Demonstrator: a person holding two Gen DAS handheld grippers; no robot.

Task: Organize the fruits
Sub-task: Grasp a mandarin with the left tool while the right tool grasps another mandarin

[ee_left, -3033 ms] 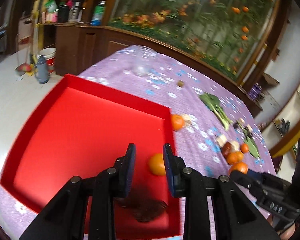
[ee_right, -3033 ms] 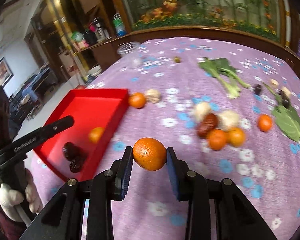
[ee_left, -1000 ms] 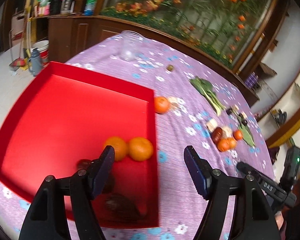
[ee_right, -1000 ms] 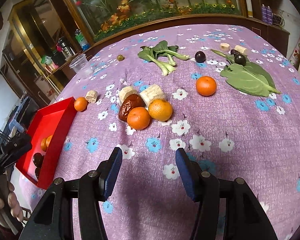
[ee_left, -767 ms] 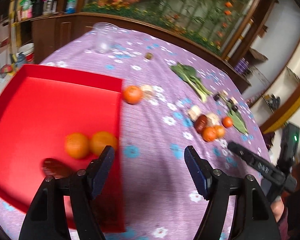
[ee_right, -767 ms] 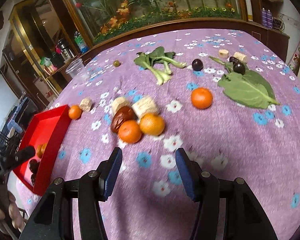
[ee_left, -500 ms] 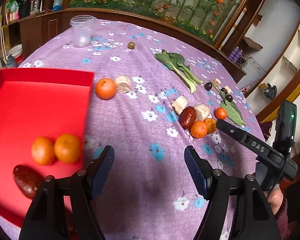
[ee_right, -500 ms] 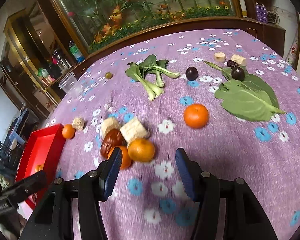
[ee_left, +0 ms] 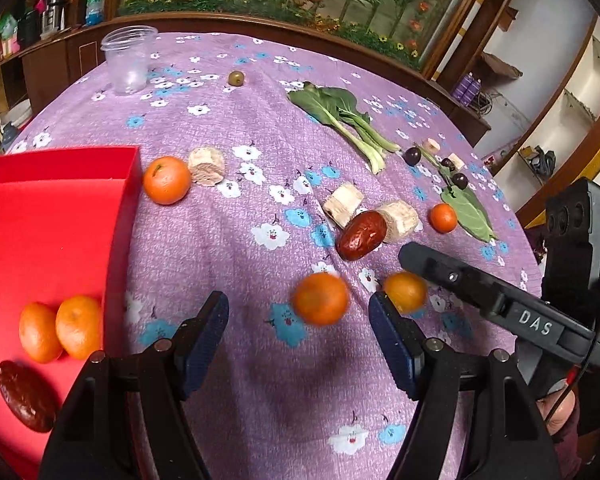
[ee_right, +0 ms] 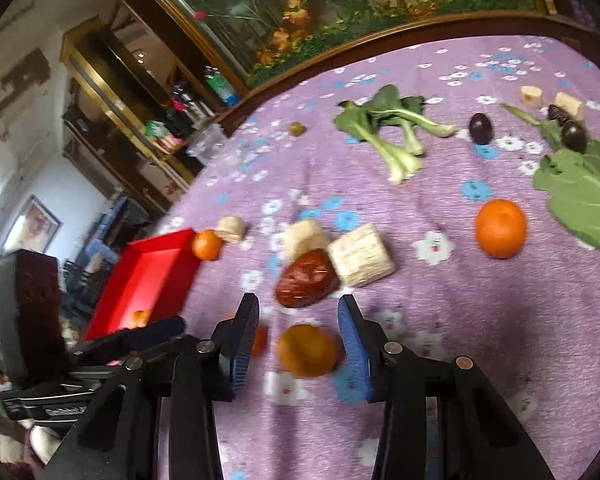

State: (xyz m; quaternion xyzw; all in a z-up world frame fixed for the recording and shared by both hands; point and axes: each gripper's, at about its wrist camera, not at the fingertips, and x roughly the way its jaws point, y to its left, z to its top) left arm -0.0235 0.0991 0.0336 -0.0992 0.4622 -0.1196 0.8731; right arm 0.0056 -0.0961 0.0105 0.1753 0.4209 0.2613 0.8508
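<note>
The letters "DAS" stand in white on the black body of the right gripper (ee_left: 420, 256), seen from the left wrist camera. In the right wrist view, the left gripper (ee_right: 148, 330) carries a small white word on its black body, but it is blurred and I cannot read it. The bottles on the shelf have labels, all too small to read.
</note>
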